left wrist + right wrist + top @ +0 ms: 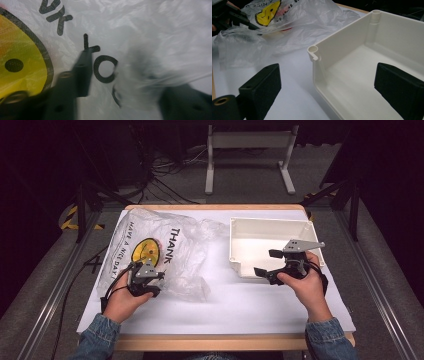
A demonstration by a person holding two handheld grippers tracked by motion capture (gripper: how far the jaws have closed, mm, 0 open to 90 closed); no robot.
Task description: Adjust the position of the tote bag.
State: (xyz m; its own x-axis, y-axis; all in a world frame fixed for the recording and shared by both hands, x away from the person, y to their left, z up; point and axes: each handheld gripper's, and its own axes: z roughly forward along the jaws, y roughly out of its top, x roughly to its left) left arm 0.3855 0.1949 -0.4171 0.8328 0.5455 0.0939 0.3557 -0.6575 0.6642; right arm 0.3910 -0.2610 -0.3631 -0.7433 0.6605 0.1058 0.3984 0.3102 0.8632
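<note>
A crumpled clear plastic bag (175, 250) with a yellow smiley face (145, 251) and black "THANK" lettering lies on the left half of the white table. My left gripper (148, 264) rests on it just below the smiley. In the left gripper view the jaws stand close together with a fold of the bag (130, 72) pinched between them; one jaw is blurred behind the film. My right gripper (267, 262) is open, its jaws on either side of the near left corner of the white tray (314, 50). Nothing is between its fingers.
The white rectangular tray (235, 227) stands empty on the right half of the table. Something red (287, 28) shows faintly through the bag. A white stand's legs (210, 175) and cables are on the floor beyond the table's far edge.
</note>
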